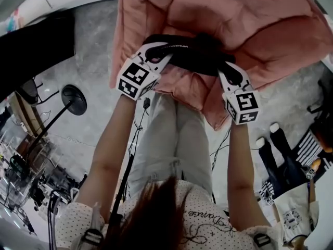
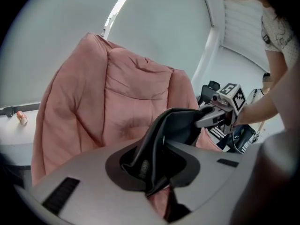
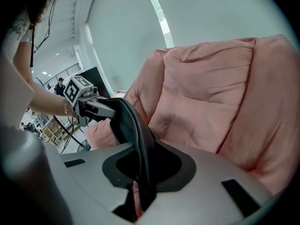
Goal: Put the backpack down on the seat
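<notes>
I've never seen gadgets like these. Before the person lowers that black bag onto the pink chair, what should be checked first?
1. Left gripper fingers clamped on the backpack: ok.
2. Right gripper fingers clamped on it: ok.
3. Backpack held between both grippers over the pink seat, not past its edge: ok.
4. Nothing else lies on the visible part of the seat: ok.
5. Whether the backpack's underside already touches the seat: cannot tell, it is hidden.
</notes>
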The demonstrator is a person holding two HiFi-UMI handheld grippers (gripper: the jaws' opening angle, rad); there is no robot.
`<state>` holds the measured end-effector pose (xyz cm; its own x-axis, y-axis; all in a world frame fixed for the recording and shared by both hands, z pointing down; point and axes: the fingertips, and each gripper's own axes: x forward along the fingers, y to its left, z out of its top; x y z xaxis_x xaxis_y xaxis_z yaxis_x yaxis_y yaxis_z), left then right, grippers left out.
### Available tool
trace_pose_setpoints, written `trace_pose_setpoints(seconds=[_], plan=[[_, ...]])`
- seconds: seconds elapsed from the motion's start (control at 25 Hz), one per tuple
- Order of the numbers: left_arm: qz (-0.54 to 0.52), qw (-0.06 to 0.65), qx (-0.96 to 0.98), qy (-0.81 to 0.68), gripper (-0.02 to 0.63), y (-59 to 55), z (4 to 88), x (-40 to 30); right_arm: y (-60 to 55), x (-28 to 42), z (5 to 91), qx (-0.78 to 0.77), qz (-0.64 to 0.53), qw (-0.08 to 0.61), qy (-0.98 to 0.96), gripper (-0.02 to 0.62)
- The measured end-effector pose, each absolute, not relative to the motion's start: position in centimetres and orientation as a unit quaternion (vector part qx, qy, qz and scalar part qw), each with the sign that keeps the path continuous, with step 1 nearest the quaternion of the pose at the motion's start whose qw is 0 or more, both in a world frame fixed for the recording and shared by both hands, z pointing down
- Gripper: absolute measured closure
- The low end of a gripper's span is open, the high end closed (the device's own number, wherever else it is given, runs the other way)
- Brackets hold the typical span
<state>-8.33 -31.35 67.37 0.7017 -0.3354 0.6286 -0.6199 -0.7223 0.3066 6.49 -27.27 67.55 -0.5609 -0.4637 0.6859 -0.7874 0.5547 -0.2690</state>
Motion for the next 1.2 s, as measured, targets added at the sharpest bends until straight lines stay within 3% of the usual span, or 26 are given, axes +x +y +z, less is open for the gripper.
trace_pose_setpoints(seconds=[0.32,0.56,0.72,0.8,0.92,1.2], plan=[[0.32,0.282,0.865,-0.264,0.532,-31.5,74.4,-8.2,-26.4,6.6,74.5,0.372,0.332,0.311,-0.809,0.522],[0.316,0.282,0.867,-0.262,0.526,-31.1,75.0,-8.9,-26.0,6.0,75.4,0.373,0.346,0.3,-0.807,0.514],[0.324,0.278,0.861,-0.278,0.469,-31.2,75.3,-9.6,-25.8,5.8,75.7,0.368,0.359,0.299,-0.804,0.5],[0.329,0.275,0.857,-0.287,0.432,-31.4,75.4,-9.9,-25.7,5.7,75.9,0.364,0.383,0.288,-0.799,0.472],[0.335,0.293,0.846,-0.294,0.351,-31.3,75.6,-10.3,-25.4,5.1,76.0,0.34,0.433,0.269,-0.79,0.297],[0.355,0.277,0.847,-0.283,0.301,-30.1,74.8,-11.5,-25.0,3.1,74.6,0.322,0.397,0.295,-0.807,0.248]])
